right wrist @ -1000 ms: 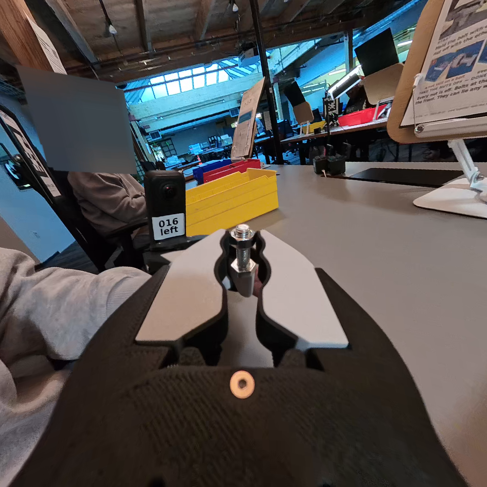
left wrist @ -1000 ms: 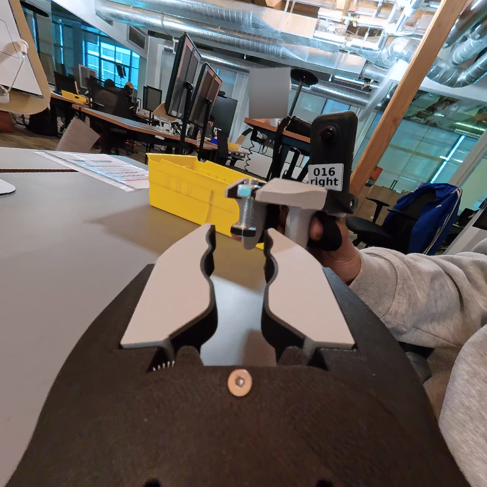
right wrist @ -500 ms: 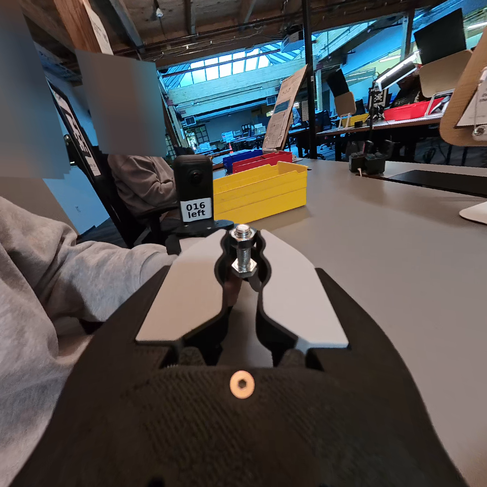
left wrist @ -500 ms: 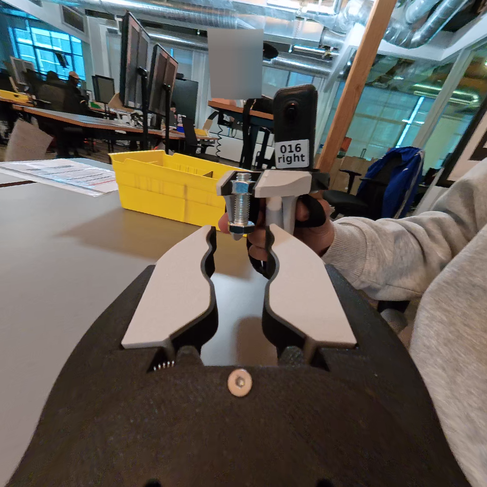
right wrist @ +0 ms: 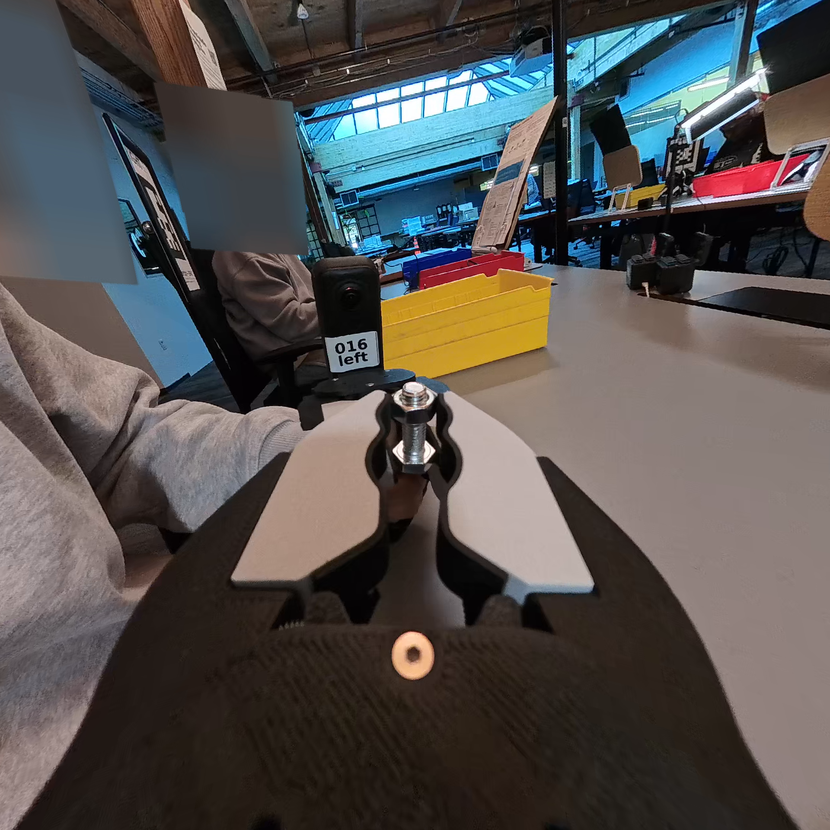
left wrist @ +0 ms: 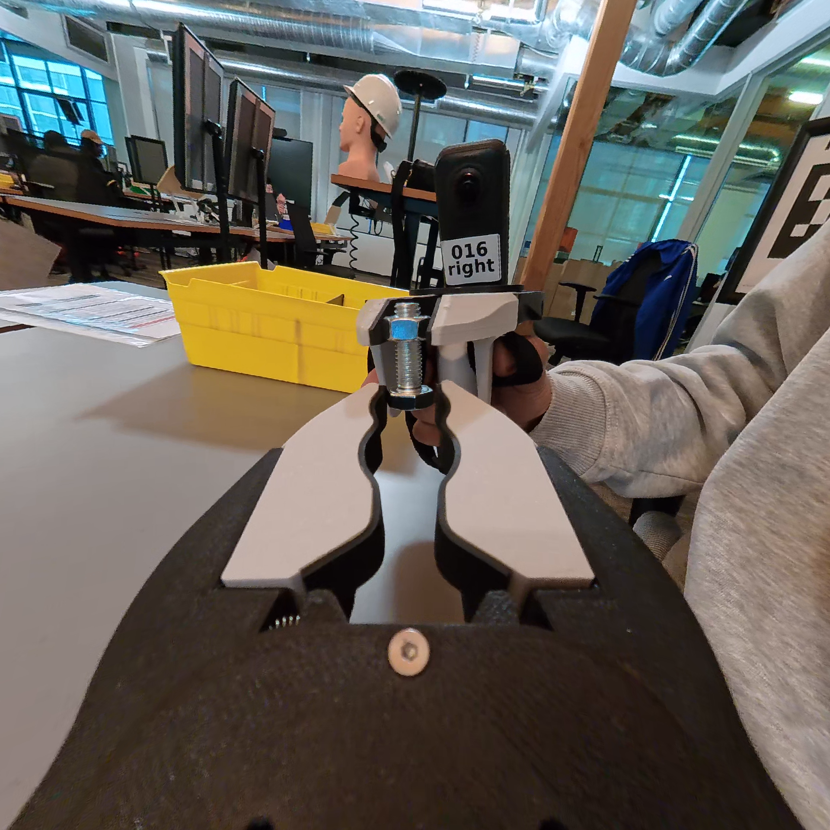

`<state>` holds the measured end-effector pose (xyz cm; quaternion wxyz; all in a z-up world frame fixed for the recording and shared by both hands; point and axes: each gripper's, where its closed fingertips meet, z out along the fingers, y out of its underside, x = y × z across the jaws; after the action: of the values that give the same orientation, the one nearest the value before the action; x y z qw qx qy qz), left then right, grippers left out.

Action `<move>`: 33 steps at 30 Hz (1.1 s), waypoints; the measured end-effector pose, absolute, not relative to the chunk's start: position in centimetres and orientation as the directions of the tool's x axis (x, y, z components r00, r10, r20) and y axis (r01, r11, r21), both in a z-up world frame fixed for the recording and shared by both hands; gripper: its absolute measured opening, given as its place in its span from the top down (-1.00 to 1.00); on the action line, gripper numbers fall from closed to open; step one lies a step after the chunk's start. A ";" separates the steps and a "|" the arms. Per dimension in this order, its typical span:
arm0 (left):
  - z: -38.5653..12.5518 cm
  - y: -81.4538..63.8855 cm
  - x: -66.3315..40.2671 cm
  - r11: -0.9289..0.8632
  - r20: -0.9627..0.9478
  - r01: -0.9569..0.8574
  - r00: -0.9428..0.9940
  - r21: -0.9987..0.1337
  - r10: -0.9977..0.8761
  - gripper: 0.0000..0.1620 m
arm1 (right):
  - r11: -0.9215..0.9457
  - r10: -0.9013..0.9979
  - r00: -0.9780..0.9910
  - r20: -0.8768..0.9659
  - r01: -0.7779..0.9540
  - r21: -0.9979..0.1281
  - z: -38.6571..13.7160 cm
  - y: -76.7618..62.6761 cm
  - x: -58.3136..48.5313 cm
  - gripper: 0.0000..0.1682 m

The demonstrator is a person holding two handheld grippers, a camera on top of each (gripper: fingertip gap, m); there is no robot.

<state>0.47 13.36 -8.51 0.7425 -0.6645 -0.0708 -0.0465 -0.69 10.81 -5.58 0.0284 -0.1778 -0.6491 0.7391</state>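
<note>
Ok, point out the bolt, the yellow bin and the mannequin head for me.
bolt (left wrist: 408, 357), left wrist view, on the threaded shank.
yellow bin (left wrist: 269, 341), left wrist view, on its near side wall.
mannequin head (left wrist: 357, 134), left wrist view, on the side of the head below the white helmet.

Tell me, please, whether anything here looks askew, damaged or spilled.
Nothing stands out: the bolt stands upright and intact in the right gripper, its lower end between the fingertips of the left gripper; the yellow bin sits level.

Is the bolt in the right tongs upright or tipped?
Upright. The bolt stands vertical, nut end up, head down, clamped at the nut by the right tongs. The left tongs flank its head.
</note>
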 end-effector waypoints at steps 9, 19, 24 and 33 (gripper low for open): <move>-8.7 13.5 -0.1 0.106 0.167 0.160 0.984 -0.981 0.065 0.74 | -0.157 0.324 -0.924 -0.202 0.158 -0.975 -5.7 11.0 -1.2 0.77; -8.5 13.0 -1.8 0.136 0.152 0.129 0.973 -0.982 0.174 0.75 | -0.236 0.395 -0.894 -0.211 0.123 -0.964 -4.9 12.1 -2.3 0.57; -8.3 12.9 -2.1 0.164 0.160 0.129 0.969 -0.978 0.191 0.74 | -0.243 0.401 -0.890 -0.217 0.125 -0.962 -4.9 12.0 -2.4 0.56; -8.4 12.8 -2.6 0.186 0.179 0.140 0.961 -0.973 0.212 0.75 | -0.209 0.388 -0.904 -0.179 0.103 -0.972 -5.1 11.2 -1.8 0.60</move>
<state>-2.57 12.76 -8.38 0.7575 -0.6376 -0.1379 0.0239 -1.79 11.17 -5.08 0.0948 -0.1976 -0.6217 0.7520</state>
